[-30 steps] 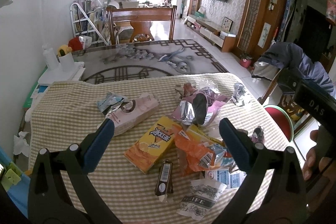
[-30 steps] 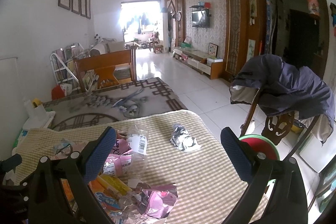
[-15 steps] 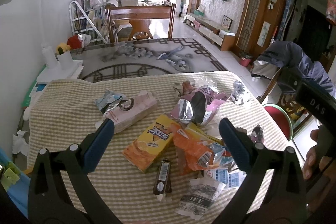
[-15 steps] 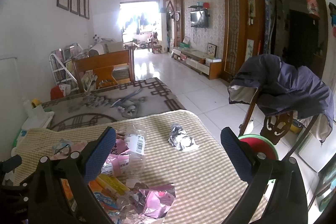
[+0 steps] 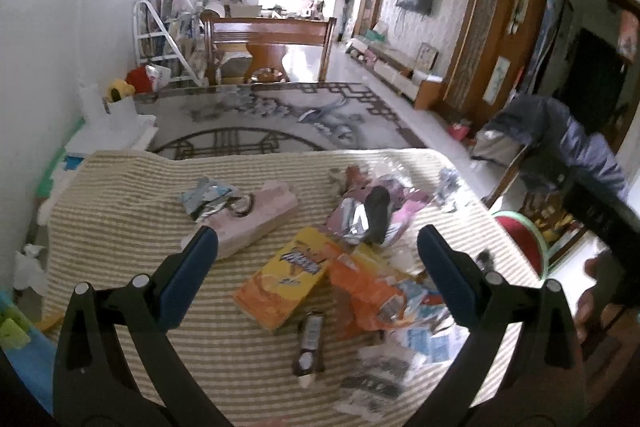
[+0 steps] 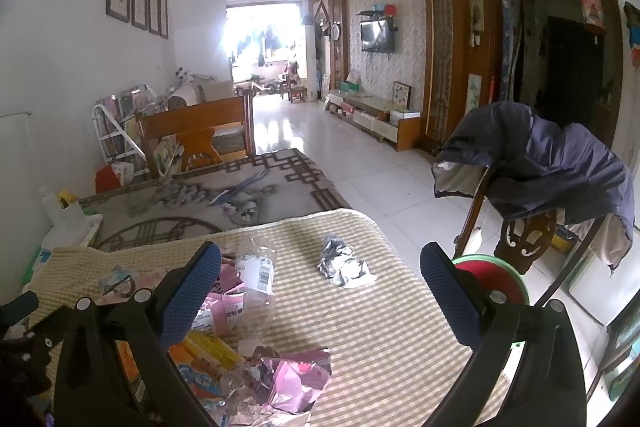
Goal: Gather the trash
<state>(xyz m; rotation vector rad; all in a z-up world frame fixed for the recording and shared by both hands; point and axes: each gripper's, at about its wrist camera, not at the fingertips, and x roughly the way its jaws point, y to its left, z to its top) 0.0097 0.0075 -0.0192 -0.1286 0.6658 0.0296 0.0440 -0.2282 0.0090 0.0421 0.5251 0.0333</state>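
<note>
You're holding both grippers spread wide and empty over the checkered tablecloth [image 5: 120, 187]. Your left gripper [image 5: 318, 247] is hanging right over the orange box [image 5: 286, 279], with the pink carton [image 5: 256, 215] sitting at its 11 o'clock. Your right gripper [image 6: 320, 267] is framing the crumpled foil wad [image 6: 344, 265], and the clear plastic bottle [image 6: 256, 279] is lying at 9 o'clock from that.

Printed wrappers [image 5: 384, 383] motion-blurred, unreadable, hand [image 5: 596, 291] cut off by edge

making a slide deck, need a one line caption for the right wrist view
Open right tool above a checked tablecloth strewn with a crumpled wrapper, clear bottle and pink foil.
</note>
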